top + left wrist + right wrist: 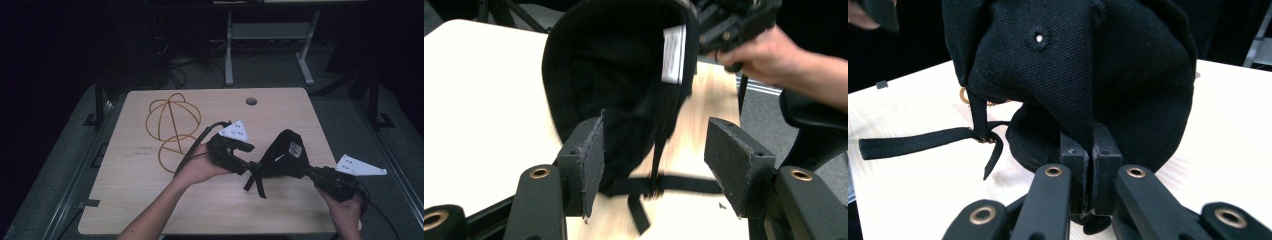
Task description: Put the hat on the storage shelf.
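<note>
The desk (pixel 150 200) carries a wire frame (pixel 172 122) at its far left. Above mid-desk, the black cap (pixel 285 155) hangs from the right gripper (pixel 1091 165), pinched tight on its fabric, presenting the strap (pixel 684 184) to the left gripper (pixel 654 160), whose jaws stand apart, empty.

- No word, brand or number can be read anywhere in these views.
- A white label (pixel 674 54) is sewn inside the black cap (pixel 619 85); its print is too blurred to make out (only faint grey lines show).
- In the high view a small white tag (pixel 295 149) sits on the cap, with dark marks too small to read.
</note>
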{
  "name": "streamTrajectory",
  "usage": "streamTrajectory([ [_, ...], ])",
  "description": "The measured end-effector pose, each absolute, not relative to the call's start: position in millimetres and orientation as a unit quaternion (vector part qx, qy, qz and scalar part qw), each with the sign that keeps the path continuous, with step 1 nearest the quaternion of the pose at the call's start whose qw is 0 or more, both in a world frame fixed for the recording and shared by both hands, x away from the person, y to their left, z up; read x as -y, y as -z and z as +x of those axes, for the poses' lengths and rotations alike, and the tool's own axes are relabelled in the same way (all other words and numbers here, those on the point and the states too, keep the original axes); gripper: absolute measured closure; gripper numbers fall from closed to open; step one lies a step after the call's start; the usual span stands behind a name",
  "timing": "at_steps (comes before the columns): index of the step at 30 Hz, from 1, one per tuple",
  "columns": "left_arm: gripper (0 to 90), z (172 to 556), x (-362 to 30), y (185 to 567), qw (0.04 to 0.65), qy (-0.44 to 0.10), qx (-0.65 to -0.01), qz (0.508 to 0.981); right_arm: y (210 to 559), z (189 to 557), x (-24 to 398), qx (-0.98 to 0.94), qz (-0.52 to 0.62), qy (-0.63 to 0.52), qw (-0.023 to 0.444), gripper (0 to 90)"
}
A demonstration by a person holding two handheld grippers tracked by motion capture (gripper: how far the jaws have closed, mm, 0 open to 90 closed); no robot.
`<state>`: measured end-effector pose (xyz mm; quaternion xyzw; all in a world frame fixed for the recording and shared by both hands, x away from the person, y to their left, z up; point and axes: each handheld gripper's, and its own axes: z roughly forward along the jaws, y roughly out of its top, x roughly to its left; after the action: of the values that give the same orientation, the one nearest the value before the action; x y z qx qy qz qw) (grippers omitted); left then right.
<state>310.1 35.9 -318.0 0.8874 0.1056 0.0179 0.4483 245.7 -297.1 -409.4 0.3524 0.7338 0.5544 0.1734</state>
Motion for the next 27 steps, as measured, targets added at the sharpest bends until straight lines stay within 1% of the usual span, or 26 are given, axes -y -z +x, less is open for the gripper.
streamTrajectory([
  [9, 39.4, 305.6, -60.6, 331.5, 0.448, -0.022, -0.122, 0.885, 393.4, 250.6, 301.6, -0.739, 0.35, -0.55, 0.171, 87.5],
  [20, 37.7, 298.2, -81.1, 349.7, 0.439, -0.041, -0.133, 0.887, 366.8, 262.6, 305.3, -0.741, 0.358, -0.545, 0.159, 87.7],
  [27, 37.2, 293.6, -94.7, 362.1, 0.436, -0.048, -0.138, 0.888, 356.1, 269.3, 302.1, -0.748, 0.356, -0.538, 0.154, 87.7],
])
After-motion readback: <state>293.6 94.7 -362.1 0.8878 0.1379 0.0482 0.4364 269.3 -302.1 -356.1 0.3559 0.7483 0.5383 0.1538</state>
